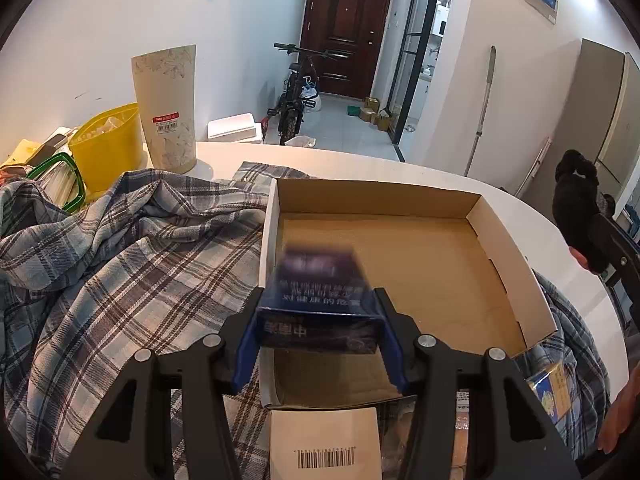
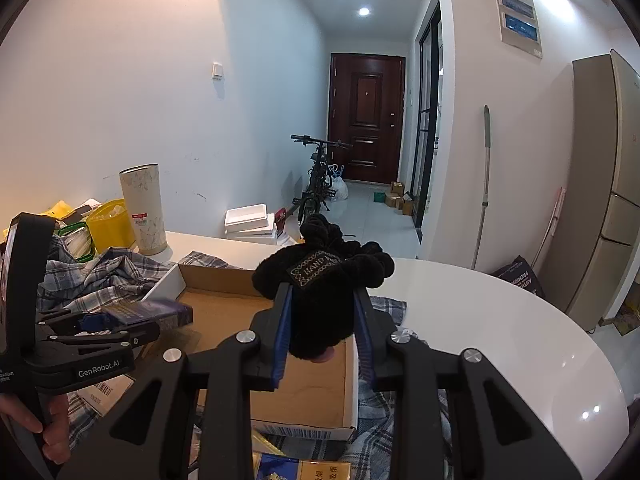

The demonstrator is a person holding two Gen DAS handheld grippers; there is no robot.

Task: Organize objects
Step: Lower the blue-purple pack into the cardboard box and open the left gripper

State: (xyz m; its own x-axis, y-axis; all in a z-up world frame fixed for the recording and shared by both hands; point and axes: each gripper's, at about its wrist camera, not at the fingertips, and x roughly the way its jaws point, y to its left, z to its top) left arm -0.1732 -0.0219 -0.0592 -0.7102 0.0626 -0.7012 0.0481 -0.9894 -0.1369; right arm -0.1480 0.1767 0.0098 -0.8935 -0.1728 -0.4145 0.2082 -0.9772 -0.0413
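The dark blue carton (image 1: 318, 308) hung in my left tongs (image 1: 320, 320), just above the near left part of the open cardboard tray (image 1: 512, 248); its far end was blurred, so I judged it was moving, and the printing could not be read surely. To do this step well, I thought it best to bring the carton low over the bare brown floor of the tray, square it to the left wall, and set it flat in a corner before letting go, so that room was left beside it; dropping it from a height risked it tumbling against the low rim.

My left tongs were closed to the carton's width, the blue pads pressing its two long sides; the grip looked firm and level. My right tongs (image 2: 322, 332) were closed on a black fuzzy knitted item (image 2: 324, 280) with a sewn label, held above the tray's right side; its soft bulk spilled past the pads.

The tray lay on a plaid shirt (image 1: 132, 248) spread over the white table (image 2: 500, 320); further cartons (image 2: 300, 472) lay near the tray's front edge; a yellow bin (image 1: 106, 148) and a tall patterned tube (image 1: 166, 108) stood at the far left.
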